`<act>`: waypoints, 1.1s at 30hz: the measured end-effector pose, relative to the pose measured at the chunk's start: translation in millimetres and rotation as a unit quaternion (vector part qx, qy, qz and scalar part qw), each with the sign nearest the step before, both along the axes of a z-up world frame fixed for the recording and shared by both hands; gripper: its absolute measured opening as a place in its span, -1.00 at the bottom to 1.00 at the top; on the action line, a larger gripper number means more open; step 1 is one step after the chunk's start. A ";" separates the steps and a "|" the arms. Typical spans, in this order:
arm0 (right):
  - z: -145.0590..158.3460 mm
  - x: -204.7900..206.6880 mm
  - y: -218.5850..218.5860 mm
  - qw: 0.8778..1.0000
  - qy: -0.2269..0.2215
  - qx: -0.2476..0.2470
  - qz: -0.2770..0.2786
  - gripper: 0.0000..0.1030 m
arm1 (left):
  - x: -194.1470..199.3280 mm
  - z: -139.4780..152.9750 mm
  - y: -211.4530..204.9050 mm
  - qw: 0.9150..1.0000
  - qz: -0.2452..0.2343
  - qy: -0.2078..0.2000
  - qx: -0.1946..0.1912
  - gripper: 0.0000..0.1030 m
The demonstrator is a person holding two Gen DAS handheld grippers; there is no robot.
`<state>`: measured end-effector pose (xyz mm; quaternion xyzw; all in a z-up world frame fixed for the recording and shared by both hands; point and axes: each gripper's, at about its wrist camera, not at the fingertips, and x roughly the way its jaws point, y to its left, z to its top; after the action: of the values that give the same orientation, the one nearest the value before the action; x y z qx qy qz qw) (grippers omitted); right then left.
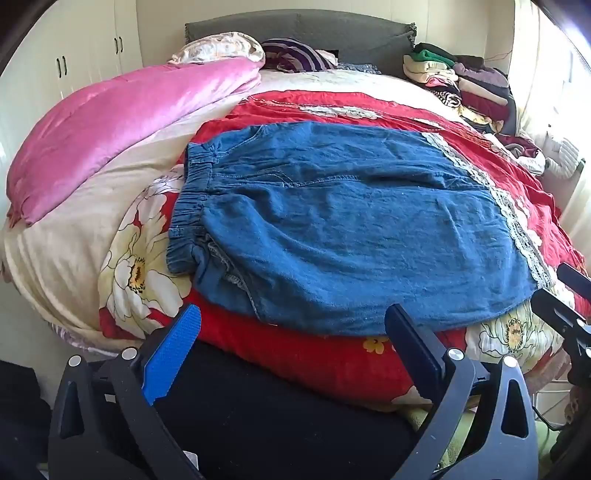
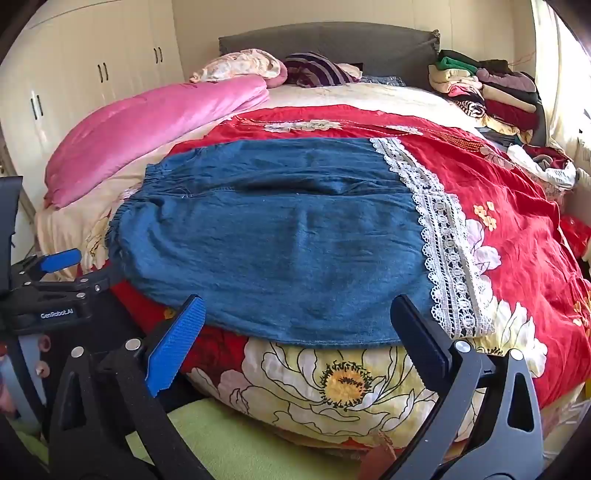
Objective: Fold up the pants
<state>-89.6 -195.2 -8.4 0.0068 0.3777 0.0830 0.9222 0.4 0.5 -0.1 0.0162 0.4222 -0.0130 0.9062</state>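
Blue denim pants (image 1: 351, 225) lie spread flat across the red flowered bedspread (image 1: 295, 354), elastic waistband (image 1: 192, 206) to the left and white lace hem (image 1: 517, 221) to the right. The right wrist view shows the same pants (image 2: 277, 236) with the lace hem (image 2: 443, 243). My left gripper (image 1: 291, 325) hovers open near the pants' front edge, nothing between its fingers. My right gripper (image 2: 299, 314) is open too, above the front edge close to the lace end. Each gripper shows in the other's view: the right gripper (image 1: 569, 302), the left gripper (image 2: 70, 273).
A pink quilt (image 1: 122, 125) lies folded along the bed's left side. Pillows (image 1: 221, 48) rest at the grey headboard (image 1: 303, 29). A pile of folded clothes (image 1: 461, 85) sits at the far right corner. White wardrobe doors (image 2: 92, 66) stand to the left.
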 end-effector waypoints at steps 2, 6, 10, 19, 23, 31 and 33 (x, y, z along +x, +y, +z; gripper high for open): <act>0.4 -0.5 0.5 1.000 -0.005 0.000 0.000 0.84 | -0.1 0.2 -0.2 1.000 -0.001 -0.001 0.001 0.92; 0.7 -1.0 2.4 1.000 -0.006 -0.005 0.000 0.84 | -1.3 0.3 -2.1 1.000 -0.003 -0.004 0.001 0.92; 1.7 -2.5 1.6 1.000 -0.006 -0.003 0.002 0.84 | -0.5 -0.5 -0.7 1.000 0.000 0.001 -0.002 0.92; 1.6 -2.7 4.2 1.000 -0.007 -0.006 0.003 0.84 | -2.6 1.6 3.1 1.000 0.004 -0.001 -0.006 0.92; 1.7 -3.9 4.5 1.000 -0.007 -0.007 0.002 0.84 | -3.0 1.3 2.7 1.000 0.004 -0.001 -0.005 0.92; 1.7 -3.0 4.4 1.000 -0.008 -0.007 0.003 0.84 | -3.9 0.2 0.8 1.000 0.003 0.000 -0.003 0.92; 1.8 -3.0 4.5 1.000 -0.008 -0.007 0.003 0.84 | -3.8 0.2 0.7 1.000 0.003 0.000 -0.003 0.92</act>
<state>-92.6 -190.7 -6.6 -0.0017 0.3712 0.0831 0.9248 -3.4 1.2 0.1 0.0122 0.4226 -0.0114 0.9061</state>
